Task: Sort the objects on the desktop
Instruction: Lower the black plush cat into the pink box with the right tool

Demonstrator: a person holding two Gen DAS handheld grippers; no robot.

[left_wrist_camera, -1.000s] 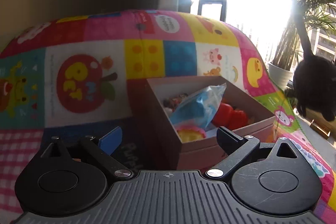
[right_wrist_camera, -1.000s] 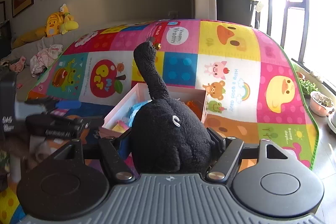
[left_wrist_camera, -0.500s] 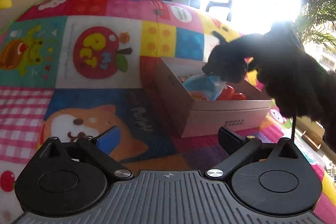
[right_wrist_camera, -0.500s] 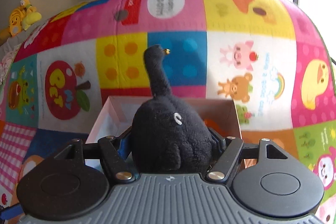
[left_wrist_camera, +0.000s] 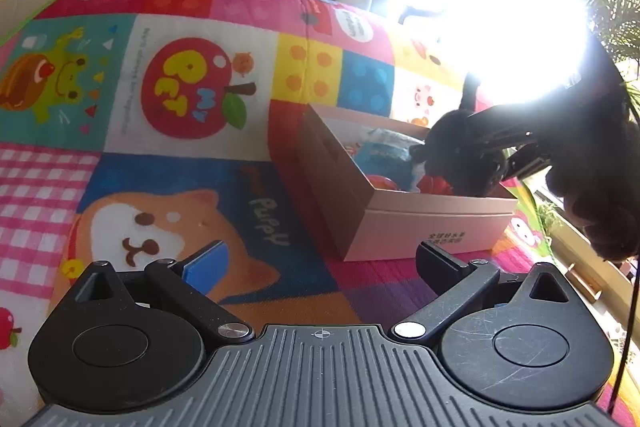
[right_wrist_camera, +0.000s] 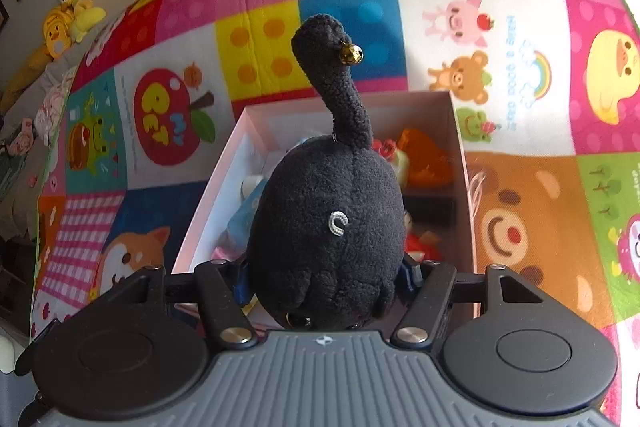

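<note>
**Holding a black plush toy over the box**

Gripping the black plush toy [right_wrist_camera: 326,227], the right gripper [right_wrist_camera: 326,279] hangs above the pink box [right_wrist_camera: 460,131] on the play mat [right_wrist_camera: 520,187], its jaws closing. The left gripper [left_wrist_camera: 320,267] hovers beside the box, jaws apart and empty.

The black plush toy [right_wrist_camera: 328,227] looked fuzzy and matt (a shiny gold bead [right_wrist_camera: 351,54] near its tip); the box [left_wrist_camera: 420,231] was smooth matt cardboard.
</note>
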